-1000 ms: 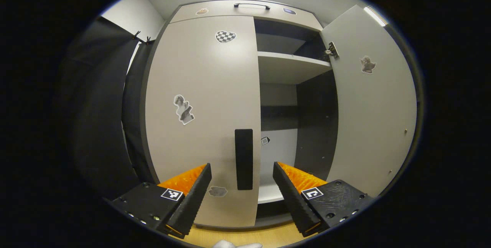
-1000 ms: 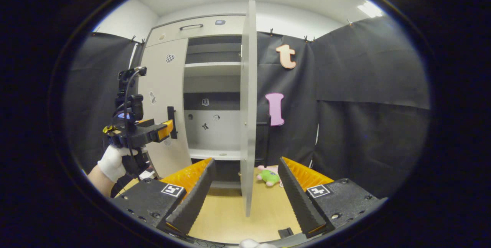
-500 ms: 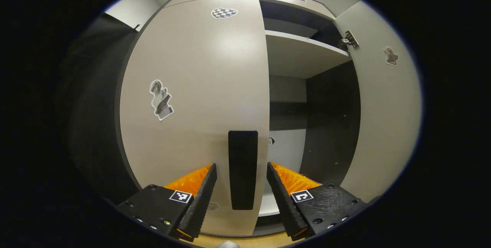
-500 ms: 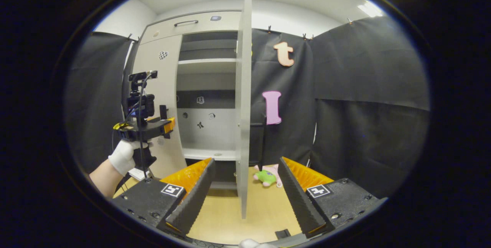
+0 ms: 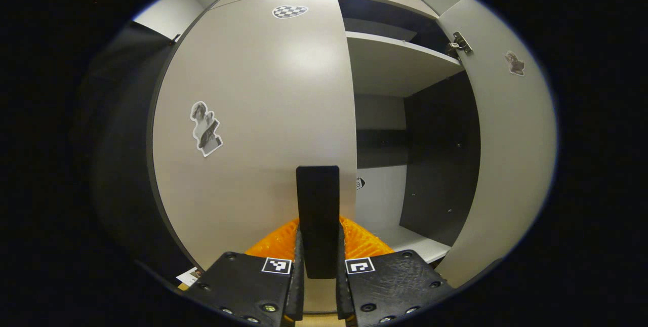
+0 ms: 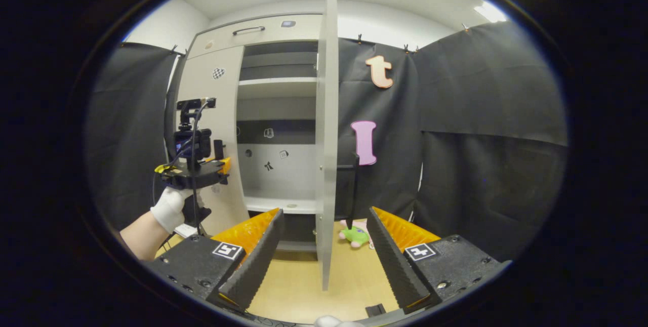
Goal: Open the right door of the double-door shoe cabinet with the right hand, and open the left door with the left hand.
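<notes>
Door handle (image 5: 317, 215) clamped between jaws (left gripper (image 5: 317, 286)).

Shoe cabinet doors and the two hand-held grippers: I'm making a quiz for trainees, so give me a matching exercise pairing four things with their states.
Things:
1. right door
2. left door
3. left hand-held gripper
4. right hand-held gripper

States:
A. shut
B. swung open
C. open, holding nothing
D. clamped on the black handle

Pairs: 1-B, 2-A, 3-D, 4-C

right door (image 6: 326, 134) swung out – compartment (image 6: 276, 177) reachable
</notes>
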Demonstrator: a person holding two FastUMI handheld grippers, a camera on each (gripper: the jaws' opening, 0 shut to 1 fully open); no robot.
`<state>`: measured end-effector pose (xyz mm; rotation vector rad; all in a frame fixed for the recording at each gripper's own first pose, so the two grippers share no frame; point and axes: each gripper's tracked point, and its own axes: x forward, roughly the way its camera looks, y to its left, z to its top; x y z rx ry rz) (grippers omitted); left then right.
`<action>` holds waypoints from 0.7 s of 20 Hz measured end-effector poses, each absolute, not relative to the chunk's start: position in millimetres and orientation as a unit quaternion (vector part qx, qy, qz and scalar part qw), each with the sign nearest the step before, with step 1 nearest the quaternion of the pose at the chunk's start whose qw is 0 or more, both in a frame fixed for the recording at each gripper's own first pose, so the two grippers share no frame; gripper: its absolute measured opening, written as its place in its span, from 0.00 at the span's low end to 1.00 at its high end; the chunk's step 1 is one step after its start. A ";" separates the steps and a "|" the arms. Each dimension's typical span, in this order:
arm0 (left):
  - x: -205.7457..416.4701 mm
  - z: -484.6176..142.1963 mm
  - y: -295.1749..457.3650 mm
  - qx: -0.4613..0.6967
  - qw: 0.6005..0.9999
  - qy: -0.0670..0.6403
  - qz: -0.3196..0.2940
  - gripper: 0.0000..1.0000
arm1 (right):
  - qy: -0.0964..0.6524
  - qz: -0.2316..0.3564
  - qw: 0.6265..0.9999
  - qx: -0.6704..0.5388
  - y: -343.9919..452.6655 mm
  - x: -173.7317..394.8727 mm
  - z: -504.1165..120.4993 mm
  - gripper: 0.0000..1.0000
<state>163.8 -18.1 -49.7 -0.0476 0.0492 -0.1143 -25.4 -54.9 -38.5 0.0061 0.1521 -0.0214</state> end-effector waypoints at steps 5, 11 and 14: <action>164.9 -51.2 -19.0 -0.021 0.997 0.026 -0.062 0.04 | 0.073 -0.001 0.997 -0.004 -49.9 -29.1 -36.6 1.00; 150.5 -48.5 -19.0 -0.030 0.996 0.030 -0.077 0.04 | 0.071 0.017 0.997 -0.008 -43.2 -33.7 -34.2 1.00; 141.2 -47.5 -17.8 -0.030 0.995 0.030 -0.089 0.04 | 0.070 0.029 0.997 -0.011 -36.4 -41.2 -35.4 1.00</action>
